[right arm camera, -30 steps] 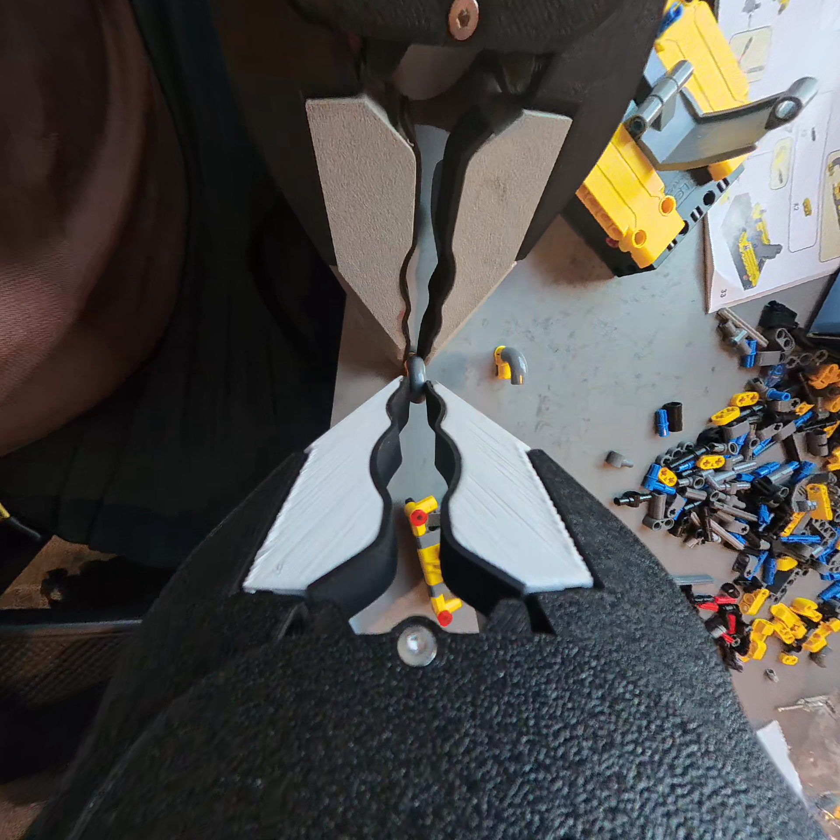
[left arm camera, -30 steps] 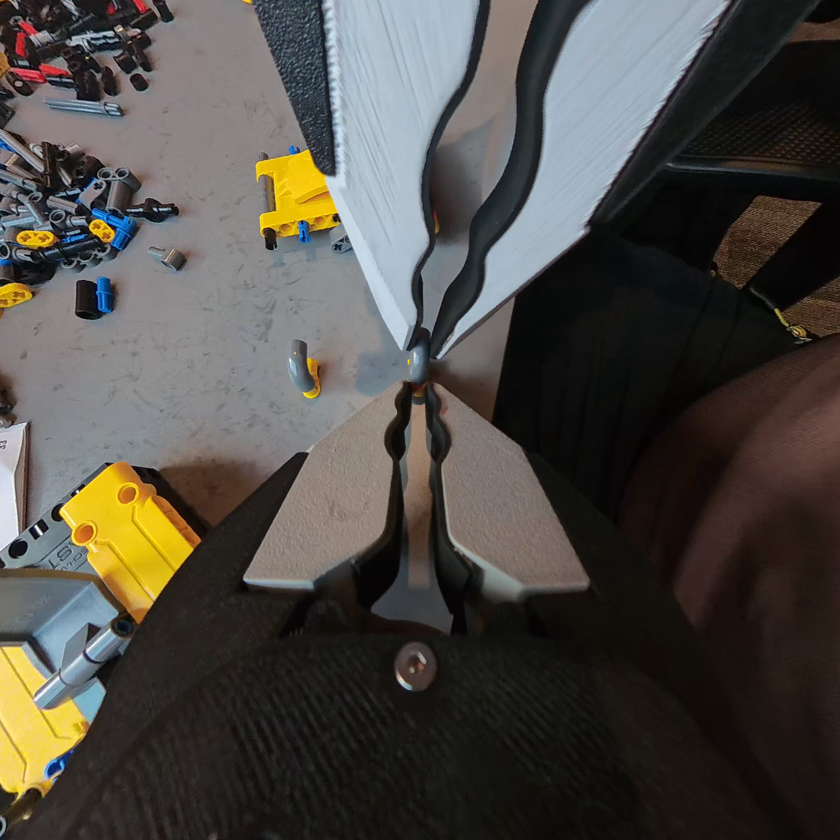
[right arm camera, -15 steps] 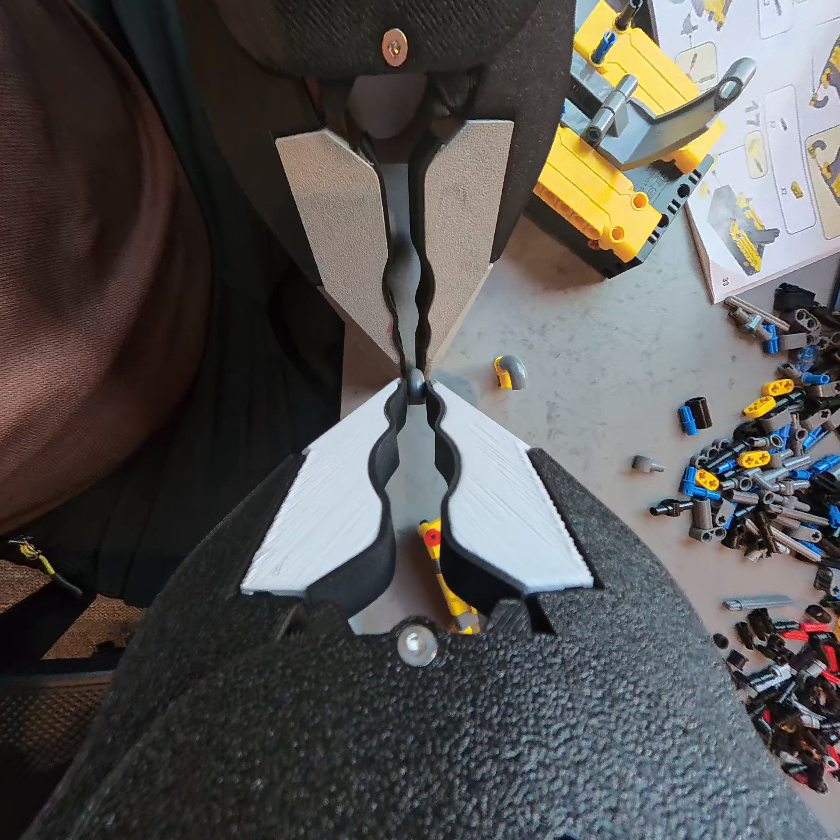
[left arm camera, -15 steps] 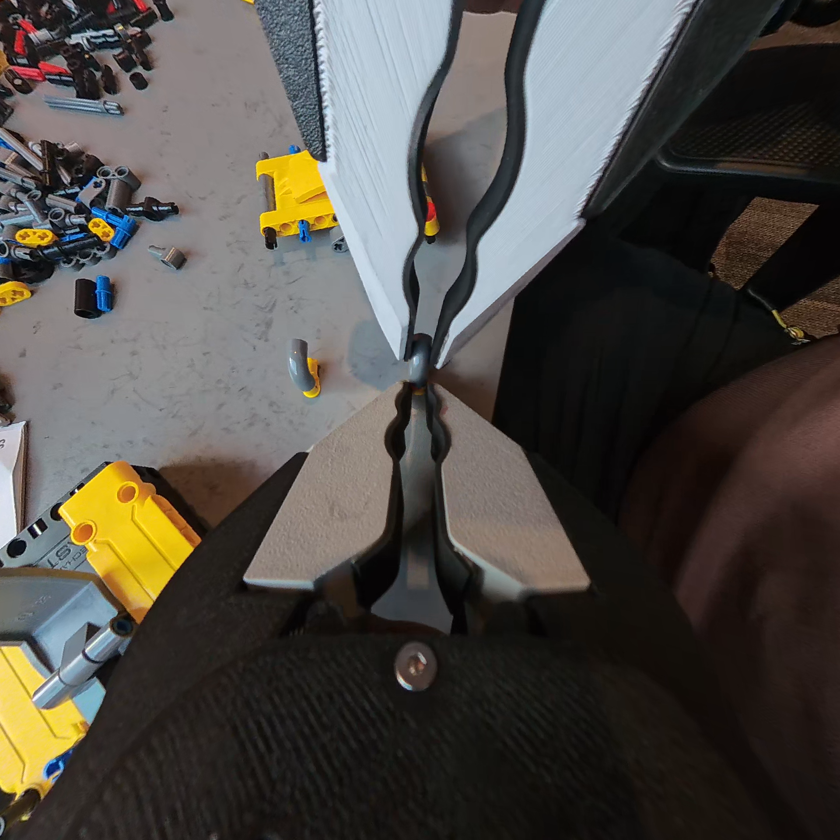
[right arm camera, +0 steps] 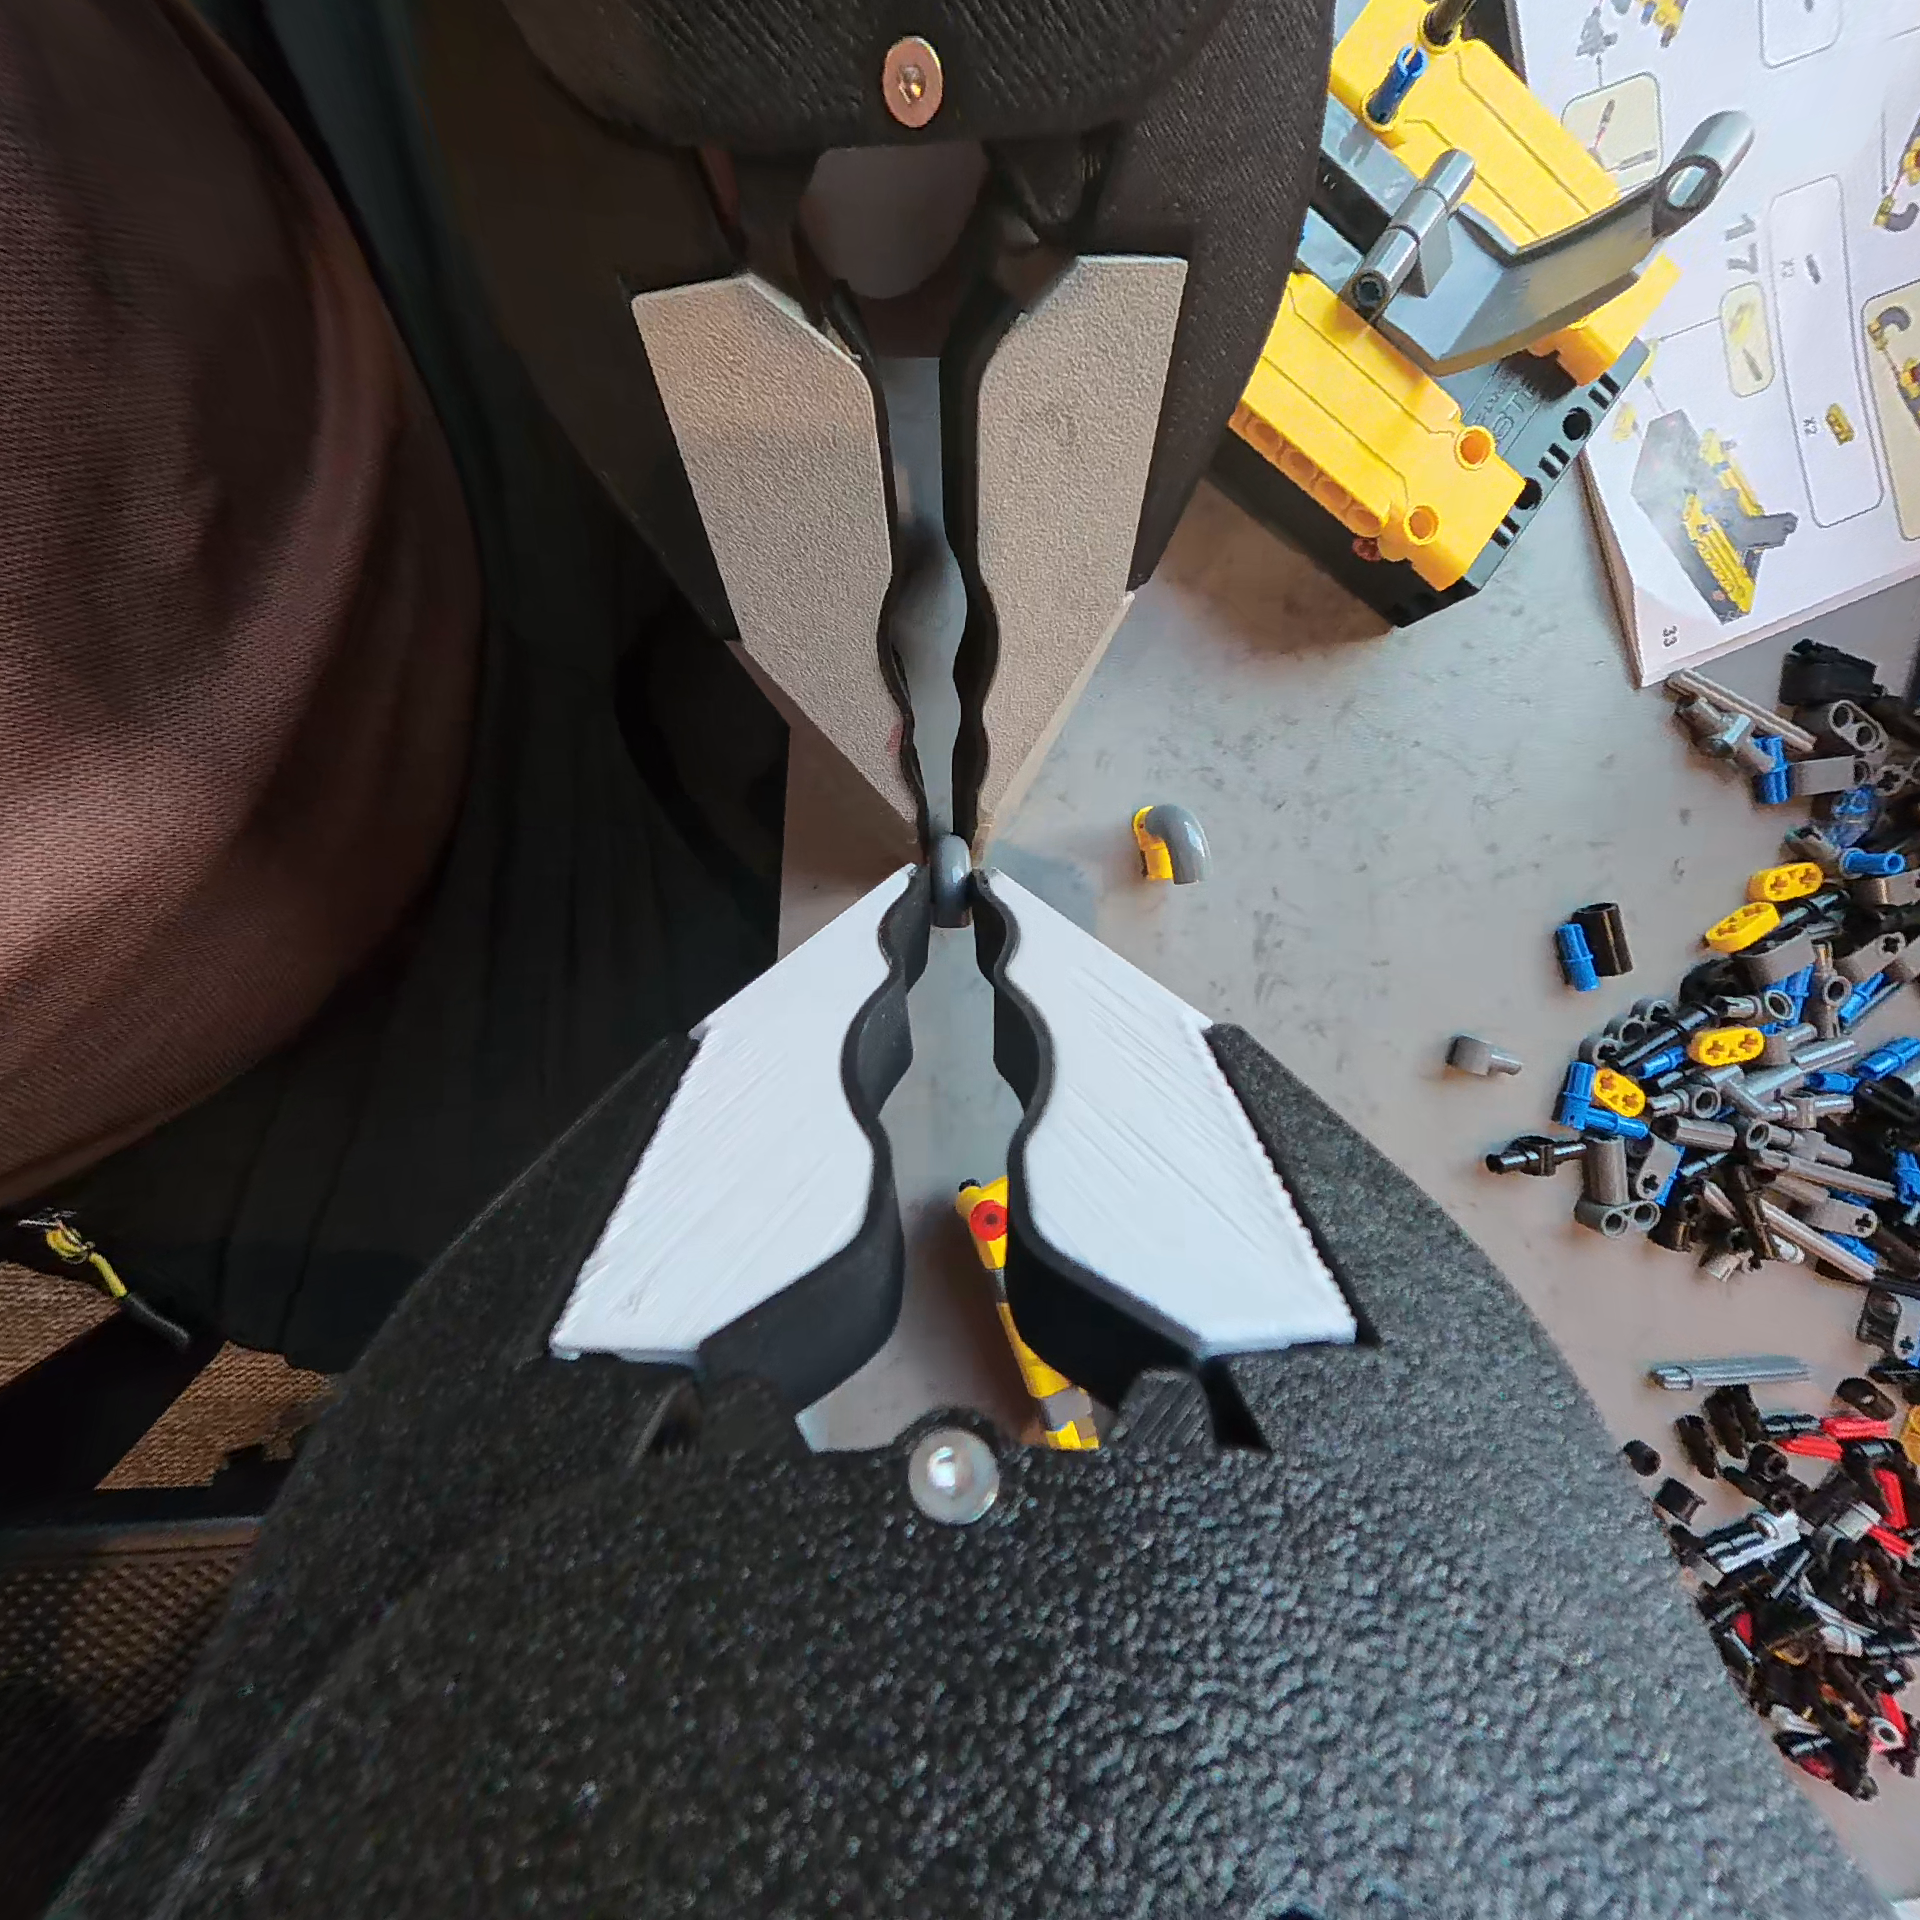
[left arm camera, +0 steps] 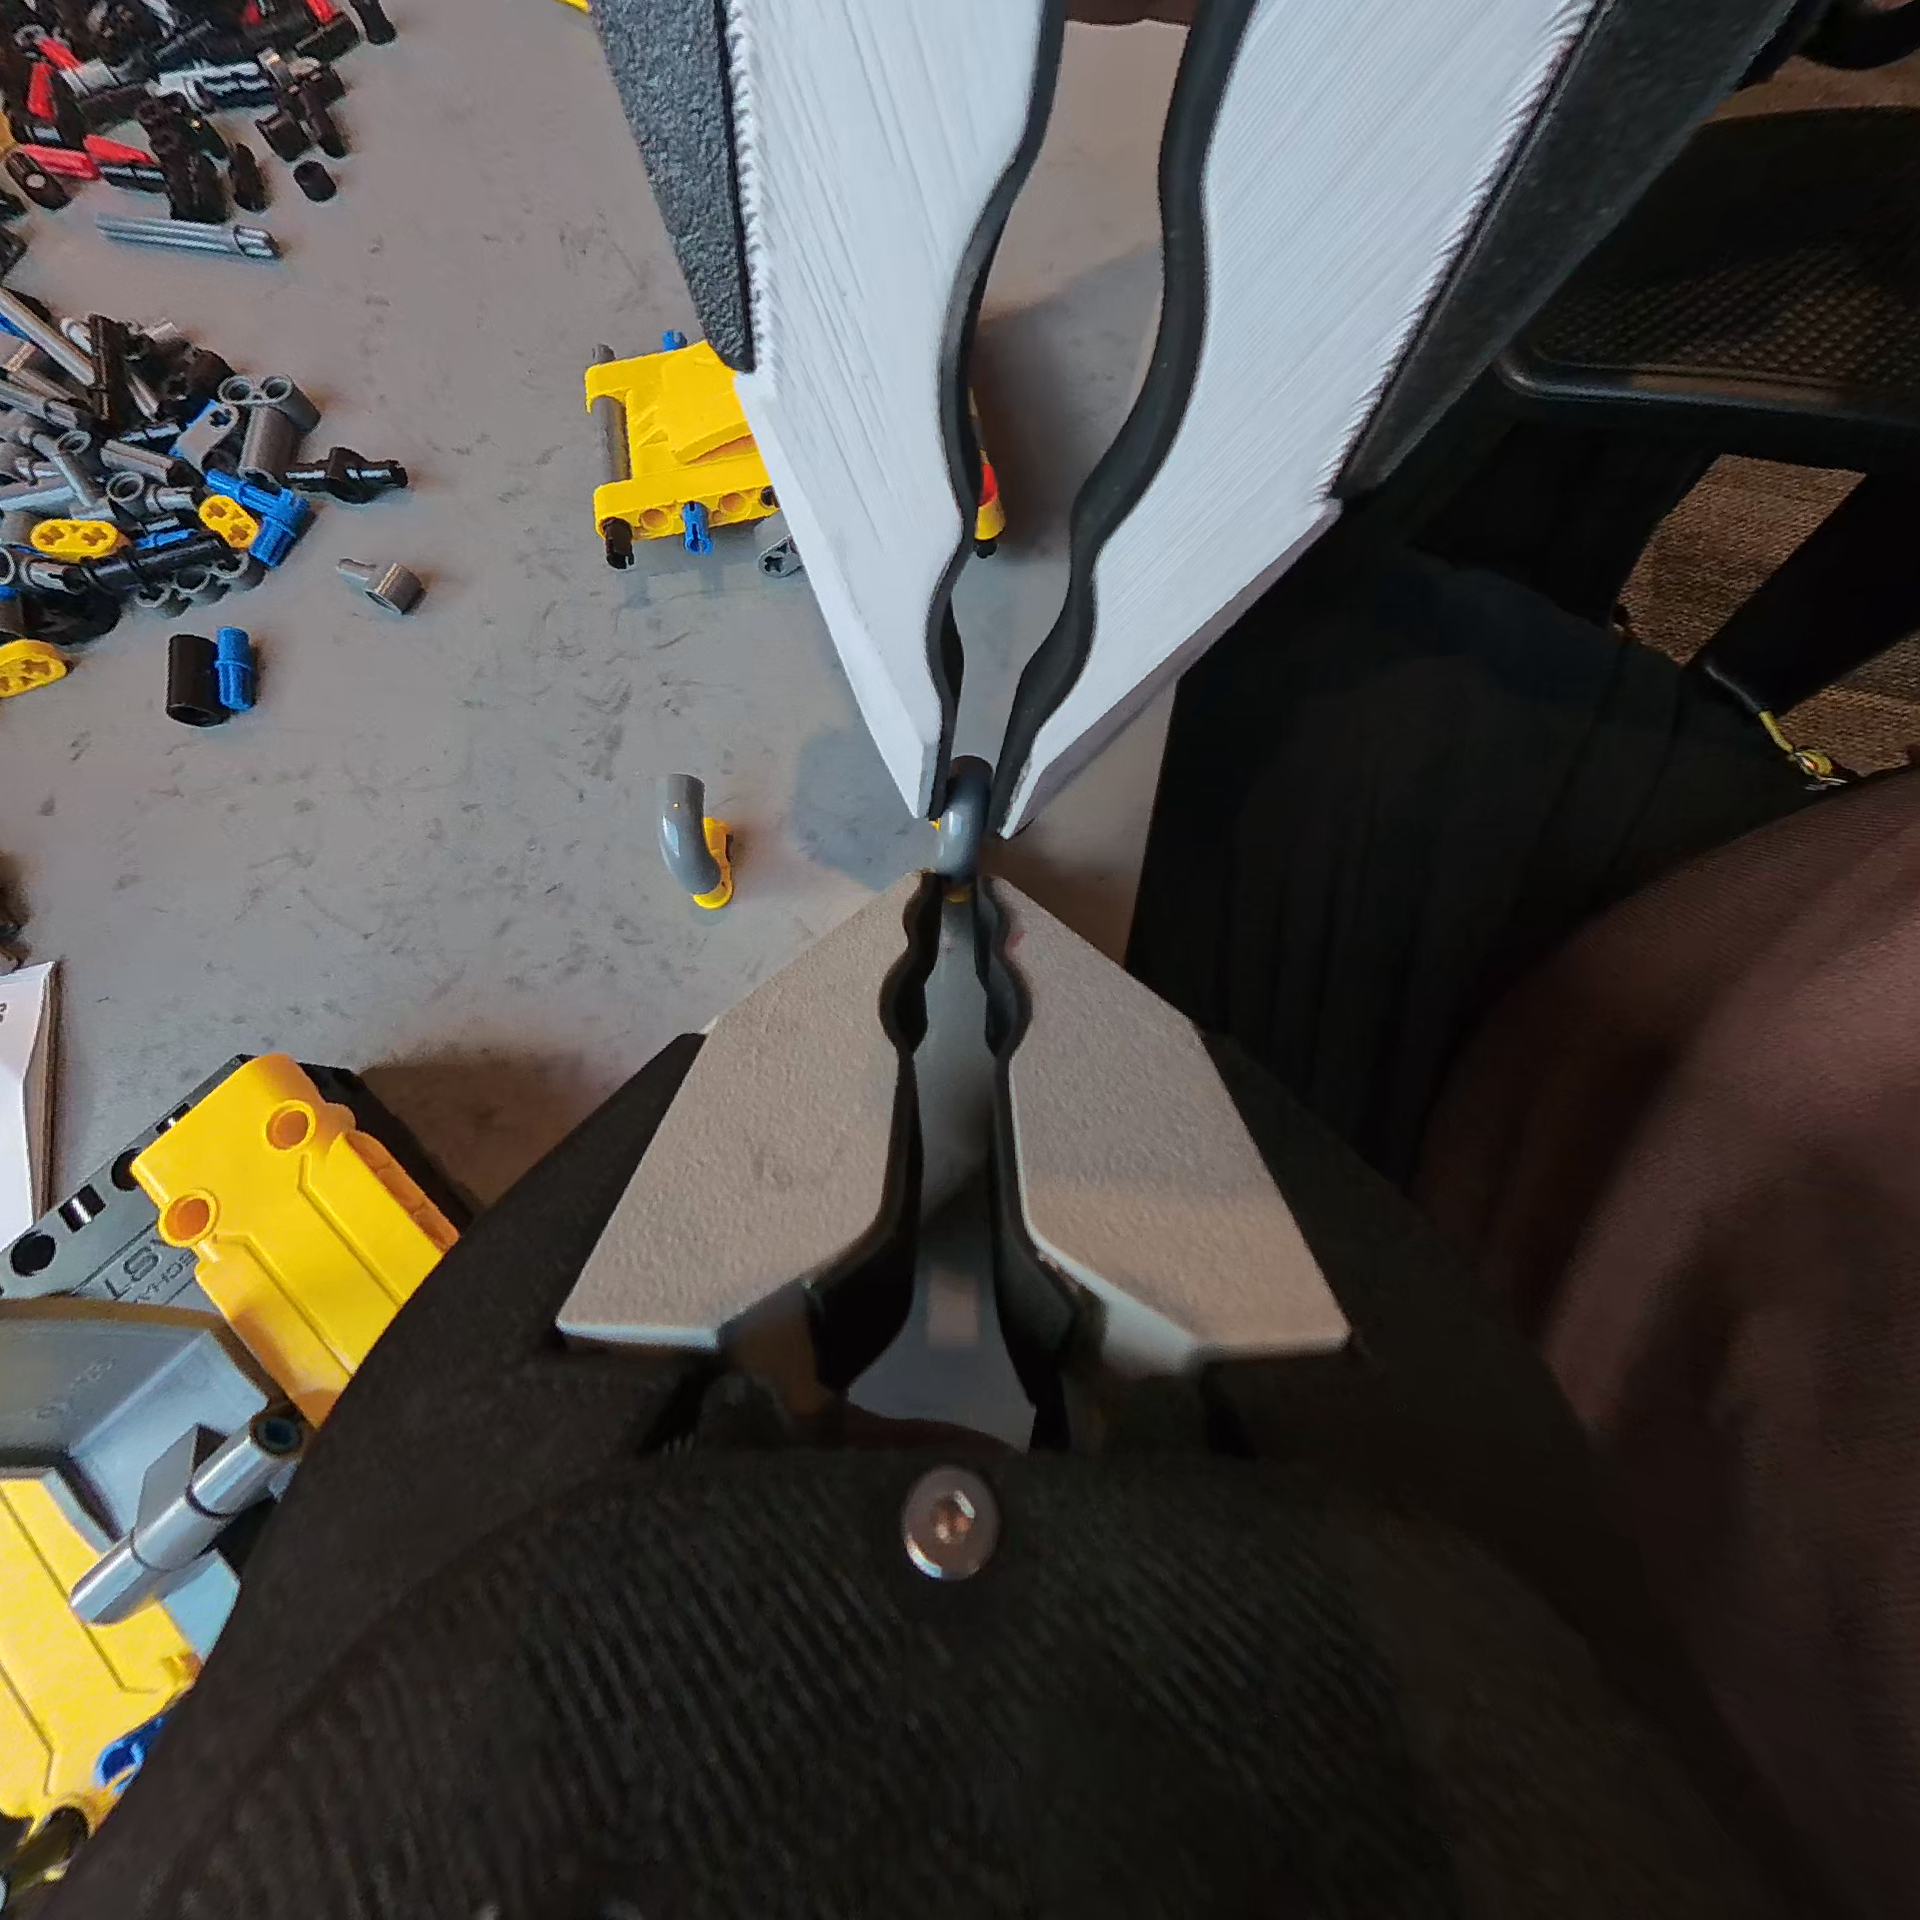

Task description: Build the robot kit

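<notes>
Left gripper (left arm camera: 961,896), grey-fingered, and right gripper (right arm camera: 948,902), white-fingered, meet tip to tip at frame centre, each clamped on one end of a small grey elbow piece (left arm camera: 962,821) held above the grey bench (left arm camera: 436,748); a trace of yellow shows at the left gripper's tips. Just left of centre in the left wrist view lies a second grey elbow with yellow pin (left arm camera: 691,837); a yellow assembly (left arm camera: 675,457) sits above it, loose parts (left arm camera: 135,488) fill the upper left, and a yellow-and-grey model (left arm camera: 239,1247) occupies the lower left.
</notes>
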Tool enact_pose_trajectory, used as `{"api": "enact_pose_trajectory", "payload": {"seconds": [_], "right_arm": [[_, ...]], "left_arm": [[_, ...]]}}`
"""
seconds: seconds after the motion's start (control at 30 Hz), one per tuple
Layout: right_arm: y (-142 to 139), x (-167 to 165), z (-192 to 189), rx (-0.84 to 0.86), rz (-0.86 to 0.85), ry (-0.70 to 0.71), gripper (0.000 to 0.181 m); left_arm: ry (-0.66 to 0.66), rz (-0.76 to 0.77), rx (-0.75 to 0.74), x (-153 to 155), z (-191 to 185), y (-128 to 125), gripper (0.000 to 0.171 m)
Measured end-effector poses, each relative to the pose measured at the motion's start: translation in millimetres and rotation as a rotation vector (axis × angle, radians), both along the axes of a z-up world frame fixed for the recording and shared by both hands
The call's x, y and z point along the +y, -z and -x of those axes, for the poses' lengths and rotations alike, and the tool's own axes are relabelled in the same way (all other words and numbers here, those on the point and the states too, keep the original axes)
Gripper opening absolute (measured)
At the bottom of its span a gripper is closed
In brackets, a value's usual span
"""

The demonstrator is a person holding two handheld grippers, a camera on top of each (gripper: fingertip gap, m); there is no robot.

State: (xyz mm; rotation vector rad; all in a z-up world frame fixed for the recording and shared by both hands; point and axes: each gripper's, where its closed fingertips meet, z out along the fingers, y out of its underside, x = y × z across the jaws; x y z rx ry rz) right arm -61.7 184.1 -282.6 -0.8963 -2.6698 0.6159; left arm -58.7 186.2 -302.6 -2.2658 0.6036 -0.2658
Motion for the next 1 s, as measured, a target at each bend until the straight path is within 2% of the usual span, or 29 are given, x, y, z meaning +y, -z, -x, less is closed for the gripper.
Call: {"api": "enact_pose_trajectory", "payload": {"seconds": [1.0], "right_arm": [[1.7,1.8,-1.7,0.002,-0.048,-0.034,0.008]], "left_arm": [[-0.002,-0.017,0.026,-0.4,0.5,-0.5,0.004]]}}
